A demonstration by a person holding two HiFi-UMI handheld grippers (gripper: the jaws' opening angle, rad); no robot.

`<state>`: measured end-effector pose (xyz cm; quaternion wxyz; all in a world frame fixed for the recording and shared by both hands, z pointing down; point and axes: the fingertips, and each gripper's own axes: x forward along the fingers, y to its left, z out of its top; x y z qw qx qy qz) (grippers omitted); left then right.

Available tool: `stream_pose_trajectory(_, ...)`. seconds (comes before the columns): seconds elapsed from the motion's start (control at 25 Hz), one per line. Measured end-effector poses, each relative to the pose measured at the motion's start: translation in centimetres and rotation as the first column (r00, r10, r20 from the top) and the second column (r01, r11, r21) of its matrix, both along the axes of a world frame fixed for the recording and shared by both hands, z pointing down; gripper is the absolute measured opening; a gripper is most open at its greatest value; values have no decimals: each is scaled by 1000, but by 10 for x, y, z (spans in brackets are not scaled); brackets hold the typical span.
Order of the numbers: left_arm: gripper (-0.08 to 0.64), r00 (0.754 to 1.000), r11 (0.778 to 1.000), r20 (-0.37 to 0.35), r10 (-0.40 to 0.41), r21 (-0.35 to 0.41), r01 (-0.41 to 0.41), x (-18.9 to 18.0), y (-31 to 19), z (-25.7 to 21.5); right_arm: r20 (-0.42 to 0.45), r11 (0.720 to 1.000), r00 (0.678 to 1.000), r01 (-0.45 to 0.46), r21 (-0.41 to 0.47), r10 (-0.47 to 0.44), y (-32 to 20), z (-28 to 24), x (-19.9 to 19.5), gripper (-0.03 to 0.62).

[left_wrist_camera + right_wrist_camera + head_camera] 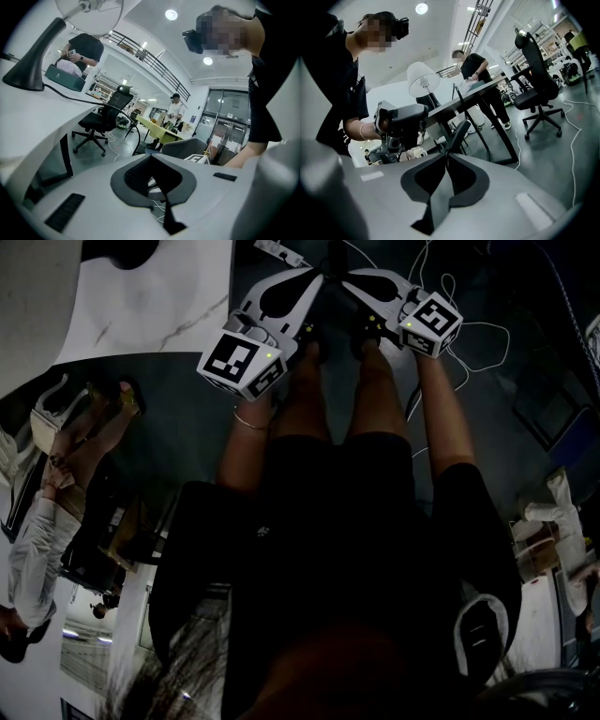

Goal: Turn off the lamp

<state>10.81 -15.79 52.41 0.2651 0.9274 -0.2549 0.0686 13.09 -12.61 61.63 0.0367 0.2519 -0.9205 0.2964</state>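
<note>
- The left gripper (154,171) is clenched on nothing: its jaws meet, and only the floor shows beyond them.
- The right gripper (447,157) is likewise closed and empty. Both grippers hang low in front of the person's legs, near each other, with their tips toward the far floor.
- The lamp (423,80), with a dark base and a white shade, stands on the table (159,296). It is far and to the left, well apart from both grippers.
- As a judgement, nothing is being done at the lamp now. If it is lit, the reach to its switch and the press itself are both left to do.
- Whether the bulb is lit cannot be told, since the shade looks pale in a bright room.
- No switch can be made out.
- The left gripper view cuts off the top of the shade, and the head view is too dark to show the lamp plainly.
</note>
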Motion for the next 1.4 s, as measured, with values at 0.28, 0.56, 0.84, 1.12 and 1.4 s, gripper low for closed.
stream_pose_trajectory(0.28,6,1000,1000,-3,4,3,-4,2,2,2,34,999,998,-45,5,45,-5,-5,5,12)
stream_pose_trajectory(0.56,5,1000,1000,-3,-6,0,6,1,2,5,49,996,995,-83,10,83,-10,-11,7,2)
stream_pose_trajectory(0.84,6,1000,1000,-1,-22,0,22,-1,1,7,59,992,991,-125,33,123,-10,-16,12,0)
stream_pose_trajectory(1.12,5,1000,1000,10,-25,6,24,1,3,7,79,981,980,-189,45,185,-11,-37,18,0)
stream_pose_trajectory(1.4,5,1000,1000,27,-13,24,12,4,6,-1,141,978,974,-189,84,176,-9,-64,19,0)
